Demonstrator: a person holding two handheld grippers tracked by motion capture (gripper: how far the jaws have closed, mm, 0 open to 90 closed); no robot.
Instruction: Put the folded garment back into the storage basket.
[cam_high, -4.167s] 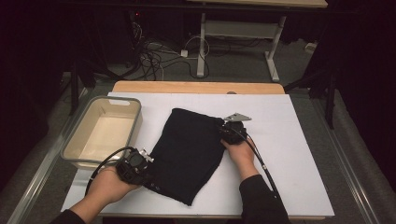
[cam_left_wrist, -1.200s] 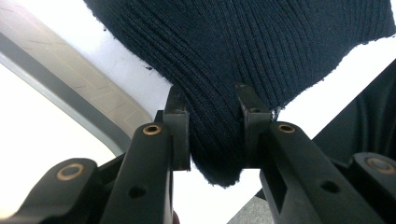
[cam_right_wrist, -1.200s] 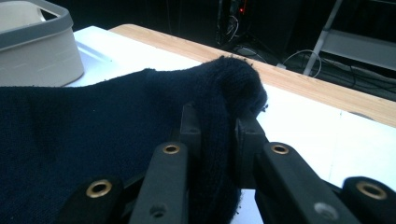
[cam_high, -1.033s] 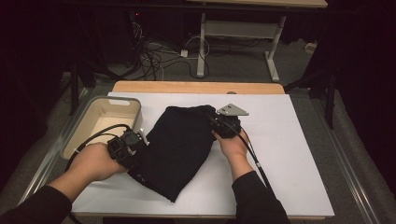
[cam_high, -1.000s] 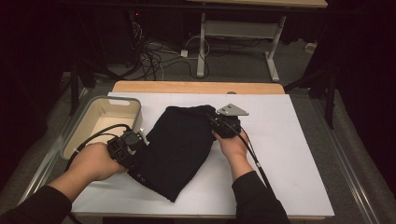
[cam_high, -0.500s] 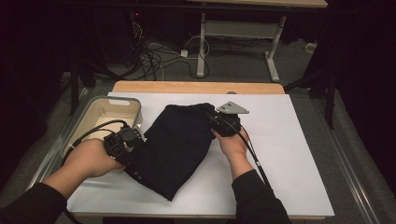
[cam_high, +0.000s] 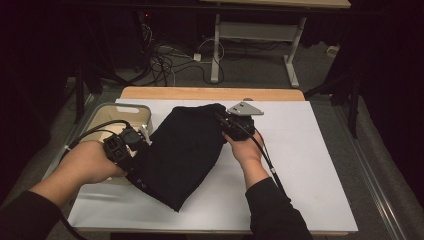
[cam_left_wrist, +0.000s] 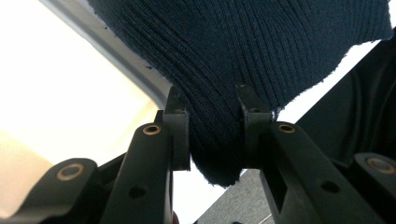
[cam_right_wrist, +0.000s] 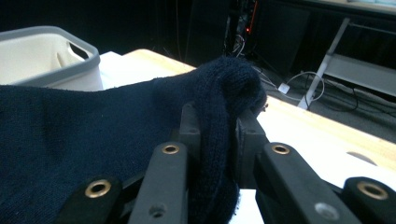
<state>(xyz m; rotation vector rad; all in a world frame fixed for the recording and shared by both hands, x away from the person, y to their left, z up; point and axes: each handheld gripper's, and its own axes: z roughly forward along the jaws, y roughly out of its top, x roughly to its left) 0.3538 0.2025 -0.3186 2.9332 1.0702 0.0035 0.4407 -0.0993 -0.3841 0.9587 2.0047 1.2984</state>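
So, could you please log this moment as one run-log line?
left gripper: shut on dark knit cloth | right gripper: shut on cloth's far corner | cloth: partly raised off white table | bin: beside cloth

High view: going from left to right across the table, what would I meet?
Pale plastic bin → left tongs, shut on the cloth's edge → dark knitted cloth → right tongs, shut on its far corner → bare white tabletop.
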